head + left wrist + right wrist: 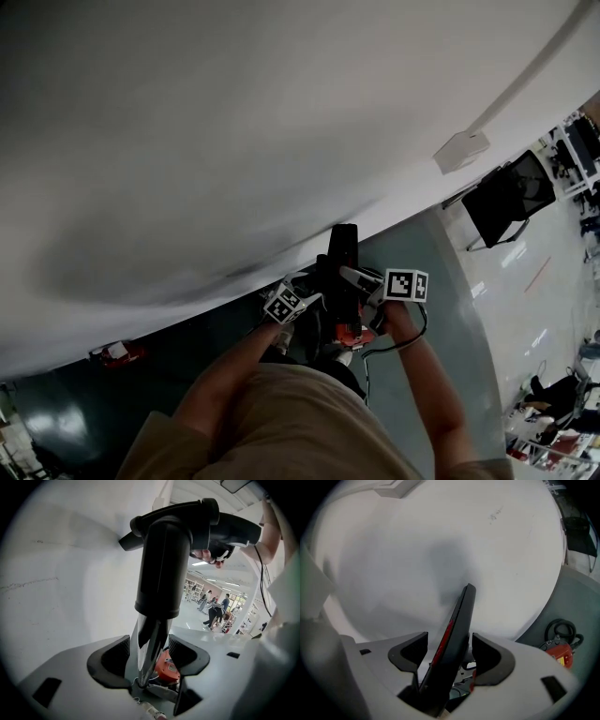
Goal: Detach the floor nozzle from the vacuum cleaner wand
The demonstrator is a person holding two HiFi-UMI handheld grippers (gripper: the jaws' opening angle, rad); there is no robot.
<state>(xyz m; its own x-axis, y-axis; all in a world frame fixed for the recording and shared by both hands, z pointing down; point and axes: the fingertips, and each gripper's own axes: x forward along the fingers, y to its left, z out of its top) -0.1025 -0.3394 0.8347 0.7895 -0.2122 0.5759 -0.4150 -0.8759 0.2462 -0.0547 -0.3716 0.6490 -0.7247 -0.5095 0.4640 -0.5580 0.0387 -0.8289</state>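
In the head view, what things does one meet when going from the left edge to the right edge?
Small red-and-white object on the dark floor → black upright vacuum cleaner wand → white rectangular box on the wall → black flat panel on thin legs.

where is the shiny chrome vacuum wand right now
In the left gripper view, the shiny chrome vacuum wand stands centre, gripped between the left tongs, below its black plastic collar.

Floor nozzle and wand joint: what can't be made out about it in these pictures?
- Left gripper view: the wand's lower end is hidden by the left gripper.
- Right gripper view: a black, red-striped part shows edge-on; the right gripper hides its base, so its identity is unclear.
- Head view: the joint is too small and dark.
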